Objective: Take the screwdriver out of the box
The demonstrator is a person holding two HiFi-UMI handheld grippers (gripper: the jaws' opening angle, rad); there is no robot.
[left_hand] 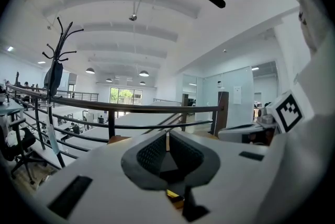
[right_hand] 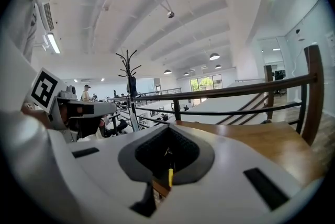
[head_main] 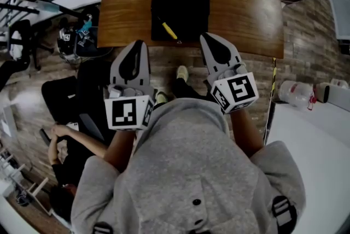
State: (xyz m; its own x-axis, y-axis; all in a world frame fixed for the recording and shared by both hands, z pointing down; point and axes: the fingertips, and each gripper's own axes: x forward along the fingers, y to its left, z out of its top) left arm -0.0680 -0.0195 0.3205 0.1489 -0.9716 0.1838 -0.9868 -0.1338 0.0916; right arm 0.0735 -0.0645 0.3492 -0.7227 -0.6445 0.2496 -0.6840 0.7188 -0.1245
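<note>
- Brown wood makes the desk [head_main: 240,3] at the top of the head view. A black box [head_main: 186,0] sits in the middle of its near edge. The yellow screwdriver [head_main: 169,30] lies in the box, close to the box's near edge. The left gripper [head_main: 140,45] and right gripper [head_main: 206,37] hang at the desk's near edge, apart from the box.
- Left gripper view: its jaws are pressed together, with nothing in them.
- Right gripper view: these jaws are pressed together too, and empty. A bit of yellow shows low down past them.
- What could go wrong, I think: closed jaws cannot pinch. They may only poke the screwdriver aside or bump the box along the desk.
</note>
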